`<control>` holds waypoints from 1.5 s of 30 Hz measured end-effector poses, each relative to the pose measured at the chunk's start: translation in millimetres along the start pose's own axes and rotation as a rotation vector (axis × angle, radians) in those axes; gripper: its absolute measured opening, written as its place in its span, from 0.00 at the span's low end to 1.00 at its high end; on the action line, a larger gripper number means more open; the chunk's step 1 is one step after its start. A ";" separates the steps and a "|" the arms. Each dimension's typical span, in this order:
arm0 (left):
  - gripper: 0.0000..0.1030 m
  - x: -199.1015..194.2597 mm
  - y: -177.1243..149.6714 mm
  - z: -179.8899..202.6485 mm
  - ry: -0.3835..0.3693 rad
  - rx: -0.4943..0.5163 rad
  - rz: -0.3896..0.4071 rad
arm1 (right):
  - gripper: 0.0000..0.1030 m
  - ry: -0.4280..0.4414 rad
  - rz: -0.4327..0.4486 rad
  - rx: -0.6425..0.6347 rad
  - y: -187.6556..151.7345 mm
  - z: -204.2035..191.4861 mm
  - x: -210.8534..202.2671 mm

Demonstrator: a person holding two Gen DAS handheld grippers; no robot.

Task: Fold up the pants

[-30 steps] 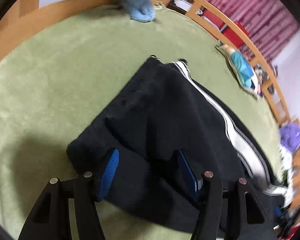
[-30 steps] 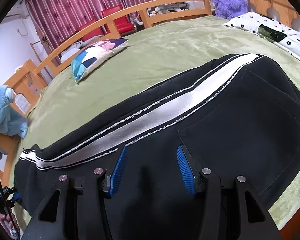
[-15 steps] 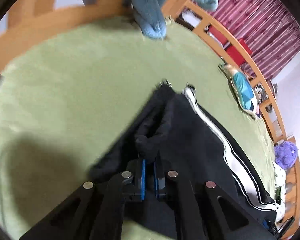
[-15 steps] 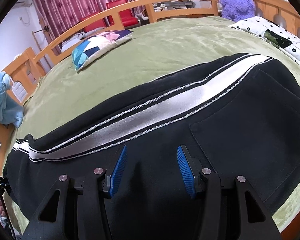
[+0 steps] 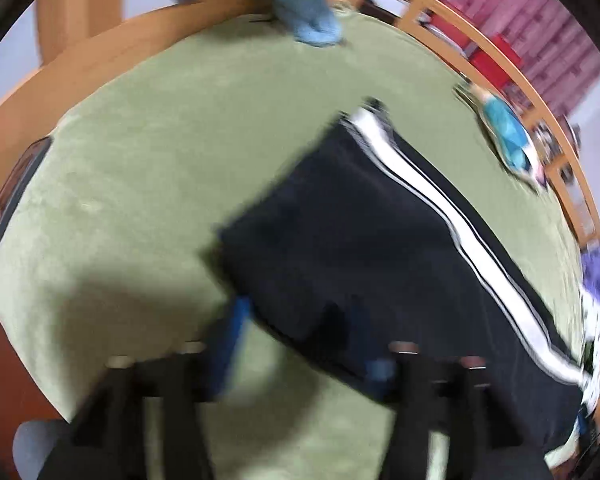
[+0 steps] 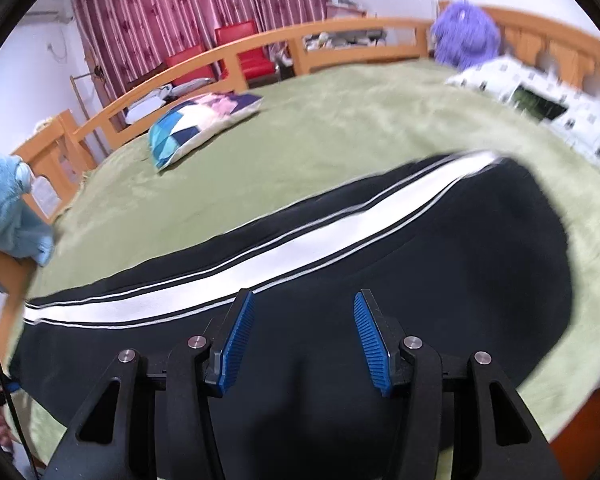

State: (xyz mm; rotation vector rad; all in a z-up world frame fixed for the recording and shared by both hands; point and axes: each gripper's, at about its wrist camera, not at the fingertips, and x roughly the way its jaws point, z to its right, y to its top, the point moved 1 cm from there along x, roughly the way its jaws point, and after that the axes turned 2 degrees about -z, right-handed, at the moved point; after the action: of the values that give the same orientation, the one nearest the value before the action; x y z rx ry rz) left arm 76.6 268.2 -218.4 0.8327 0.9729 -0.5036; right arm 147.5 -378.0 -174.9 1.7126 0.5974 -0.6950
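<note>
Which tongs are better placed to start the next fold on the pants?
Probably left. The left tongs are opening right at the pants' hem edge, easy to pinch. The right tongs hang open over mid-cloth, no edge between them.

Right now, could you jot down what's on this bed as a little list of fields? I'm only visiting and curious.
surface: green blanket on a wooden-railed bed
garment: black pants with a white side stripe, lying flat
left gripper: jaws opening over the pants' edge, picture blurred
right gripper: open above the pants, gripping nothing
cushion: patchwork pillow beyond the pants
toy: purple plush at the headboard
</note>
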 end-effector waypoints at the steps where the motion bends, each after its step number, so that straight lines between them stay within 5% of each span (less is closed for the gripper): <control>1: 0.61 -1.7 -4.7 5.7 -0.001 0.018 0.005 | 0.51 -0.012 0.004 -0.010 2.3 11.2 -9.9; 6: 0.61 -13.8 -29.3 54.4 0.008 0.125 0.053 | 0.74 -0.136 0.023 -0.021 6.6 77.8 -36.3; 9: 0.61 -15.0 -41.9 88.9 0.009 0.191 0.058 | 0.74 -0.169 0.011 0.046 8.3 126.1 -38.3; 17: 0.61 -17.6 -63.4 155.9 0.020 0.331 0.053 | 0.74 -0.004 -0.085 0.322 6.4 225.3 23.2; 25: 0.61 -15.2 -67.0 177.9 0.019 0.320 0.053 | 0.81 0.244 -0.062 0.605 14.7 277.3 82.9; 28: 0.61 -7.1 -66.0 189.4 0.014 0.317 0.029 | 0.64 0.301 -0.024 0.728 18.7 295.2 90.6; 29: 0.61 -5.0 -66.0 193.6 0.005 0.318 0.019 | 0.46 0.288 -0.022 0.718 24.2 296.1 89.3; 30: 0.61 -4.0 -65.9 197.9 -0.003 0.320 0.013 | 0.41 0.273 -0.016 0.646 36.0 292.8 82.9; 35: 0.61 -15.0 -69.0 210.8 -0.022 0.363 0.056 | 0.40 0.229 0.178 0.368 73.2 272.1 15.8; 39: 0.61 -14.0 -72.9 208.7 -0.021 0.382 0.045 | 0.51 0.150 -0.028 0.398 62.3 296.1 58.7; 41: 0.61 -16.4 -73.9 201.0 -0.027 0.385 0.039 | 0.57 0.089 -0.213 0.434 41.1 309.2 92.5; 43: 0.61 -20.9 -71.8 191.5 -0.027 0.373 0.049 | 0.62 0.109 -0.157 0.462 26.8 311.4 81.1; 45: 0.61 -23.5 -67.1 179.8 -0.034 0.359 0.050 | 0.68 0.016 -0.132 0.424 22.3 304.0 60.8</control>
State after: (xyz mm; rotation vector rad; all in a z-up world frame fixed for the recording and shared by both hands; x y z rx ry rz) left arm 110.5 84.2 -169.6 1.1630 0.8398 -0.6581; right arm 161.9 -676.4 -260.9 2.0834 0.6081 -0.9535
